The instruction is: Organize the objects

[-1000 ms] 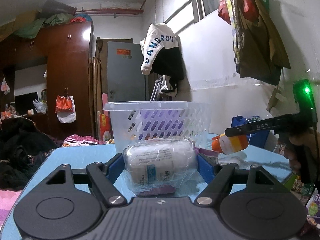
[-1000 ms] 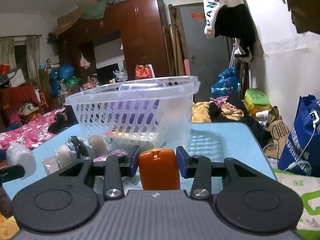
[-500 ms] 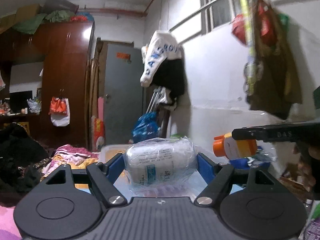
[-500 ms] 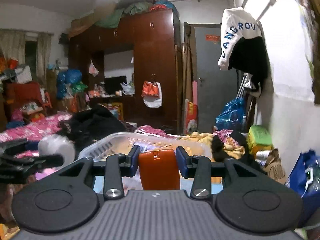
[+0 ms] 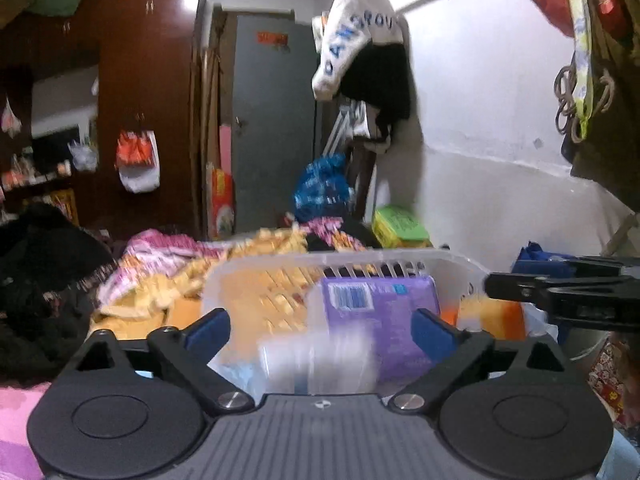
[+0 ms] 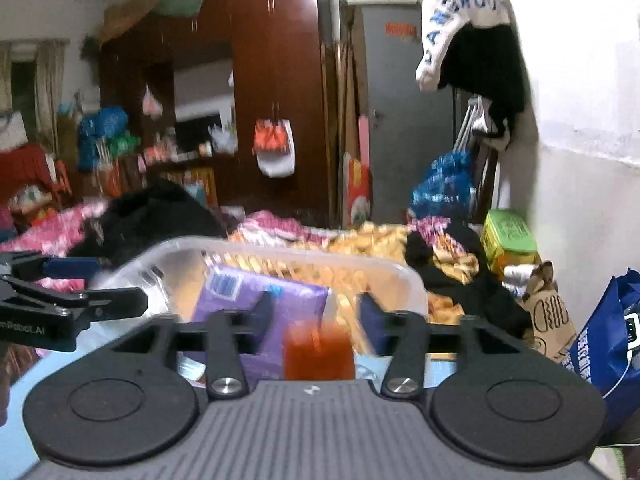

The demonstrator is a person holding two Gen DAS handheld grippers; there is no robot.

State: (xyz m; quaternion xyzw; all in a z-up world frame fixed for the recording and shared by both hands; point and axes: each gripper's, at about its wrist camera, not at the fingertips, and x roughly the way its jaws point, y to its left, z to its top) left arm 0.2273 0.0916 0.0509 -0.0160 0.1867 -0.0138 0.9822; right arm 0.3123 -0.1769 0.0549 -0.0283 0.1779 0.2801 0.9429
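Note:
A clear plastic basket (image 5: 400, 258) sits just ahead of both grippers and holds a purple packet (image 5: 384, 312); both also show in the right wrist view, basket (image 6: 280, 252) and packet (image 6: 256, 308). My left gripper (image 5: 320, 330) is open above the basket, and the blurred plastic-wrapped white roll (image 5: 316, 364) drops between its fingers. My right gripper (image 6: 314, 312) is open, and the blurred orange-capped bottle (image 6: 318, 354) falls free below it. From the left wrist view the right gripper (image 5: 560, 292) hangs over the bottle (image 5: 492, 316).
A light blue table (image 6: 24, 396) carries the basket. Piled clothes and blankets (image 6: 360, 240) lie behind it. A blue bag (image 6: 604, 344) and a green box (image 6: 506, 232) stand by the white wall at right. A wardrobe (image 6: 272, 80) and grey door fill the back.
Both grippers rose over the basket and opened. The wrapped roll and the orange-capped bottle left the fingers and are dropping into the basket.

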